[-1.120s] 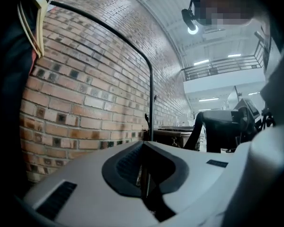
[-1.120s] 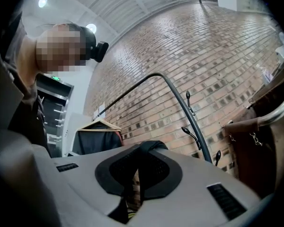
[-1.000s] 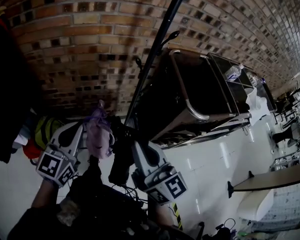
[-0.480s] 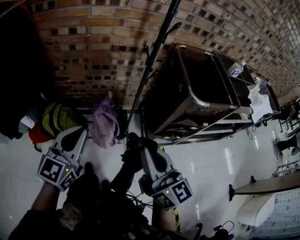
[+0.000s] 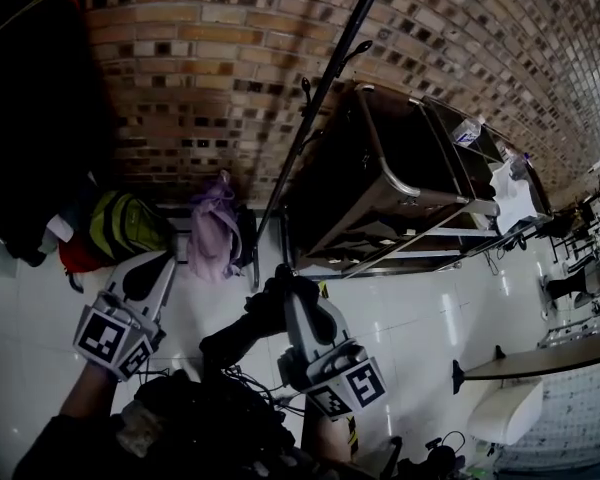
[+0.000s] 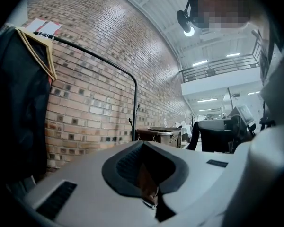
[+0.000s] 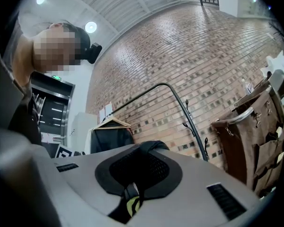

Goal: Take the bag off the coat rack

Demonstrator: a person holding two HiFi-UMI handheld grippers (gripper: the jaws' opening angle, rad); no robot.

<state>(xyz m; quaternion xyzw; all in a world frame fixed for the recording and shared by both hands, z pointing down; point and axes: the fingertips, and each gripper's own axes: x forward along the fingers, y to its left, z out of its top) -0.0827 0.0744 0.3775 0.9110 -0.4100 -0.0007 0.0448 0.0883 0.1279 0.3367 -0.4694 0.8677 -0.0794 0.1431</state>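
The black coat rack pole slants up against the brick wall, with its hooks bare at the top. My right gripper is below the rack's foot, shut on the black strap of a dark bag that hangs near my body. The right gripper view shows that strap pinched at the tips of my right gripper, with the coat rack beyond. My left gripper is shut and holds nothing, apart from a purple bag. The left gripper view shows the left gripper pointing at the wall.
A green and yellow backpack lies by the wall next to the purple bag. Dark garments hang at the left. A brown cart with a metal frame stands right of the rack. A white table edge is at the lower right.
Both grippers have drawn back from the rack and the purple bag. The right gripper keeps its hold on the black strap. The left gripper stays shut.
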